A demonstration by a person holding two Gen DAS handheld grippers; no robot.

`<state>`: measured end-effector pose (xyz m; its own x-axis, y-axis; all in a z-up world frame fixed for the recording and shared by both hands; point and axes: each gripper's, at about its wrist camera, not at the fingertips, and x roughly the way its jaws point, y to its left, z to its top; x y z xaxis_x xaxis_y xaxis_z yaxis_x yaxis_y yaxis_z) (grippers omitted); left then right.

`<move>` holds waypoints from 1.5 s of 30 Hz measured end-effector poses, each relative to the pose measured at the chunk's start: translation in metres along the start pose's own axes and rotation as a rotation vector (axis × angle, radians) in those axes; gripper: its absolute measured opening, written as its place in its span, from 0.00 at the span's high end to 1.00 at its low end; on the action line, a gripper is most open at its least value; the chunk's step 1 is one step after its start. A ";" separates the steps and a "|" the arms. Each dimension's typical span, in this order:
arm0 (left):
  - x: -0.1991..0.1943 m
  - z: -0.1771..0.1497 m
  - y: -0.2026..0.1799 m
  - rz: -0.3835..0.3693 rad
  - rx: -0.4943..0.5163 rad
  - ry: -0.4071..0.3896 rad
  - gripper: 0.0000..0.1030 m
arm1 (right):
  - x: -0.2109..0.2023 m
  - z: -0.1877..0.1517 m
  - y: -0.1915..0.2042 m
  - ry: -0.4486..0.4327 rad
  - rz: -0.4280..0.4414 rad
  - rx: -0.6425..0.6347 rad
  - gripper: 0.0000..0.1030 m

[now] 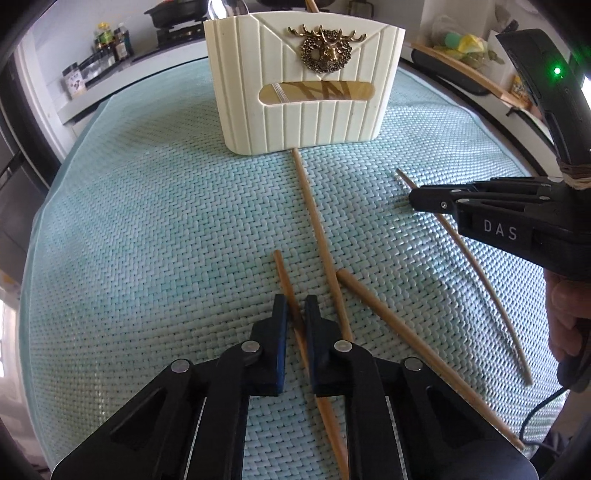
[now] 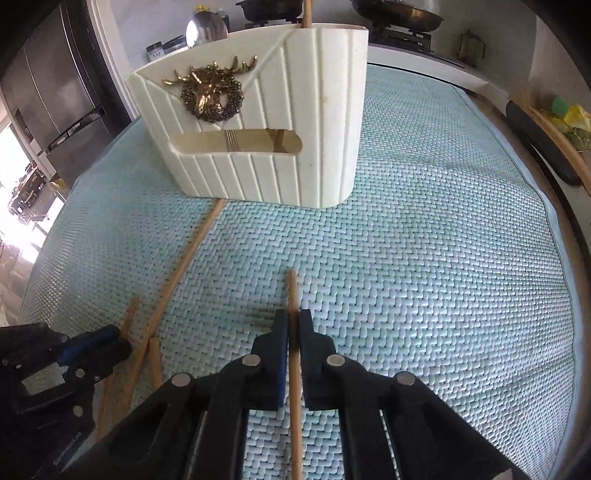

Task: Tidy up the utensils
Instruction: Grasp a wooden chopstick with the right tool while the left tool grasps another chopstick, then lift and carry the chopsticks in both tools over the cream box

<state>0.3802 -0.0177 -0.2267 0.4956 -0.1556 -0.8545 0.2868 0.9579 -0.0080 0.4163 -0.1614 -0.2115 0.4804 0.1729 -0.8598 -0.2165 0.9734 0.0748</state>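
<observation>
A cream ribbed utensil holder point(image 1: 304, 86) with a gold deer emblem stands at the far side of the teal woven mat point(image 1: 166, 229); it also shows in the right wrist view point(image 2: 258, 122). Several wooden chopsticks lie on the mat. My left gripper point(image 1: 296, 308) is shut on one chopstick point(image 1: 286, 284) near the mat. My right gripper point(image 2: 292, 321) is shut on another chopstick point(image 2: 293, 295), seen from the left wrist view point(image 1: 476, 254). A long chopstick point(image 1: 314, 221) runs from the holder's base toward me, and another point(image 1: 388, 321) lies beside it.
A kitchen counter with bottles point(image 1: 107, 40) and a stove with pans point(image 2: 399, 14) lies behind the mat. A wooden board and dark object point(image 2: 543, 144) sit off the mat's right edge. A dark fridge point(image 2: 55, 92) stands at left.
</observation>
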 end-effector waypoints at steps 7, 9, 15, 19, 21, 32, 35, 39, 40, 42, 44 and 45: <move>-0.025 0.000 0.010 -0.022 -0.042 -0.068 0.96 | -0.052 -0.001 -0.026 -0.136 0.127 0.090 0.94; -0.044 0.001 0.015 -0.030 -0.062 -0.115 0.97 | -0.076 -0.004 -0.029 -0.184 0.143 0.090 0.94; -0.109 0.007 0.034 -0.069 -0.117 -0.249 0.97 | -0.155 -0.016 -0.017 -0.349 0.168 0.058 0.94; -0.145 0.008 0.044 -0.105 -0.150 -0.322 0.97 | -0.199 -0.024 -0.018 -0.462 0.170 0.033 0.94; -0.160 0.007 0.047 -0.117 -0.164 -0.355 0.97 | -0.216 -0.028 -0.014 -0.504 0.171 0.025 0.94; -0.216 0.009 0.049 -0.151 -0.181 -0.482 0.97 | -0.272 -0.036 -0.003 -0.659 0.163 -0.032 0.94; -0.222 0.013 0.048 -0.156 -0.176 -0.494 0.97 | -0.277 -0.036 -0.003 -0.674 0.165 -0.030 0.94; -0.230 0.019 0.049 -0.167 -0.176 -0.505 0.97 | -0.279 -0.032 -0.003 -0.687 0.162 -0.043 0.94; -0.231 0.021 0.049 -0.172 -0.177 -0.506 0.97 | -0.278 -0.031 -0.003 -0.689 0.161 -0.048 0.94; -0.235 0.027 0.051 -0.177 -0.179 -0.513 0.97 | -0.278 -0.027 -0.002 -0.697 0.157 -0.057 0.94; -0.240 0.035 0.052 -0.180 -0.176 -0.525 0.97 | -0.280 -0.021 -0.002 -0.706 0.152 -0.063 0.94; -0.243 0.040 0.052 -0.183 -0.174 -0.532 0.97 | -0.281 -0.017 -0.002 -0.713 0.150 -0.066 0.94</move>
<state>0.3073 0.0608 0.0011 0.8070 -0.3785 -0.4533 0.2899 0.9227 -0.2543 0.2670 -0.2146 0.0211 0.8733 0.3810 -0.3034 -0.3630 0.9245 0.1162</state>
